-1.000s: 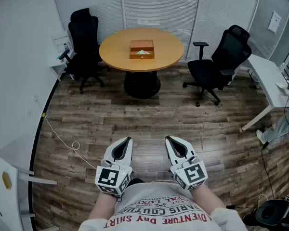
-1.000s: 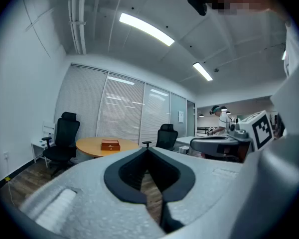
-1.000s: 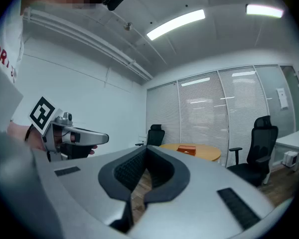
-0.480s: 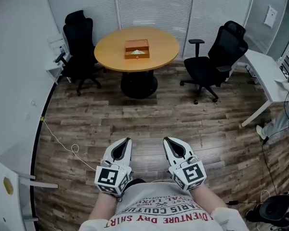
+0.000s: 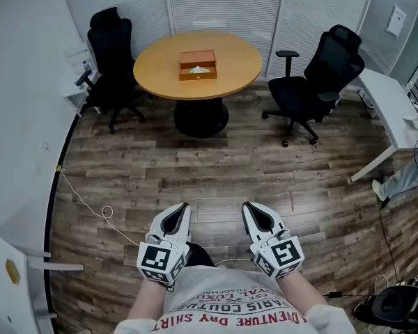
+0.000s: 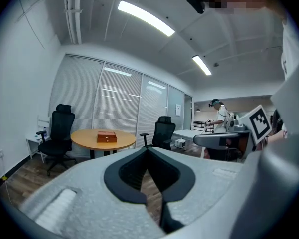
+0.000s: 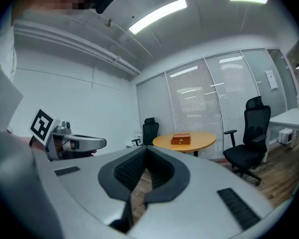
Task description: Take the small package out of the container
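One container (image 5: pixel 198 65), shirt (image 5: pixel 231 310) print "DRY SHIRT"

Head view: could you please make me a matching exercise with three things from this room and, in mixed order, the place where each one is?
Things
1. wooden box
2. white desk
3. thin cable

Places
A. lying on the floor, at the left side of the picture
B. on the round table
C. at the right edge of the picture

Pairs: 1-B, 2-C, 3-A
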### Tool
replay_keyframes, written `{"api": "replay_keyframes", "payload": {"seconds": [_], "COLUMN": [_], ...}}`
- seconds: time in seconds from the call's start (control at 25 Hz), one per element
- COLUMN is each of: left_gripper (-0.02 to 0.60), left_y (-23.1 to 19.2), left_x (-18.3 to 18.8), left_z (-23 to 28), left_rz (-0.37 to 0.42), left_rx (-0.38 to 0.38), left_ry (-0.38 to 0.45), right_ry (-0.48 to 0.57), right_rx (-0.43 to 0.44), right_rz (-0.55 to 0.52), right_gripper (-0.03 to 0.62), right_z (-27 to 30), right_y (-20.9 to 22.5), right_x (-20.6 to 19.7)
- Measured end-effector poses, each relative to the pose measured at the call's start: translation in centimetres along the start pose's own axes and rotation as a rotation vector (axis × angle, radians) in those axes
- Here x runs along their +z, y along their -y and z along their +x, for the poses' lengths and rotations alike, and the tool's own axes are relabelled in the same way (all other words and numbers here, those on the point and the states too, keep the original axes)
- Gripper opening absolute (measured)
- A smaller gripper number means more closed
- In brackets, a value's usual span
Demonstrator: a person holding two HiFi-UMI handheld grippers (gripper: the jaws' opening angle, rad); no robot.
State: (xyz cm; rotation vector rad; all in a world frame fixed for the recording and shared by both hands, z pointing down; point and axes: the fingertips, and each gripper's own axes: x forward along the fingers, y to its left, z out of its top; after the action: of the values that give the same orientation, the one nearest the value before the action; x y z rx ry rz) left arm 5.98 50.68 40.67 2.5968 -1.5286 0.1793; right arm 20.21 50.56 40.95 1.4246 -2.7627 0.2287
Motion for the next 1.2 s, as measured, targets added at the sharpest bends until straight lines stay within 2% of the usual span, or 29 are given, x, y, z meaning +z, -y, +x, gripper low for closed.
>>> {"api": "replay_keyframes", "payload": {"seconds": [0.16,0.36,0.56,0.88,1.08,1.2], "left_gripper": [0.009,0.009,0.009,0.009,0.009,0.009], "left_y": [-3.1,-7.6,-15.4,-28.9,-34.6,-37.0], "left_x": [-0.4,-0.4,1.1,6.1,7.9,7.6], "left_z": [1.8,5.1,9.0,16.7,19.6,21.1], "left_rz": [-0.02,-0.012,-0.028,-0.019,-0.01,-0.025], "left_rx": [0.008,-0.02,-0.021,-0.055,-0.067,-0.058], "left_ry": [-0.009,-0.027,-0.025,0.009,0.012,-0.008], "right_ry": [-0.018,-0.034,-0.059,-0.036,-0.05,-0.079], "right_rx": [-0.003,-0.011,-0.034,-0.141,-0.158,-0.132], "right_rz": [0.03,0.035,-0.004,-0.016,0.035,0.04], "right_gripper": [0.008,0.008,0.008,0.008,0.008,0.008], "right_z": [3.3,9.3,17.4,31.6,38.1,40.9], "right_y": [0.9,1.7,2.6,4.4,5.1,5.1], "right_x": [-0.5,-0.5,0.7,4.1,4.4,4.0]}}
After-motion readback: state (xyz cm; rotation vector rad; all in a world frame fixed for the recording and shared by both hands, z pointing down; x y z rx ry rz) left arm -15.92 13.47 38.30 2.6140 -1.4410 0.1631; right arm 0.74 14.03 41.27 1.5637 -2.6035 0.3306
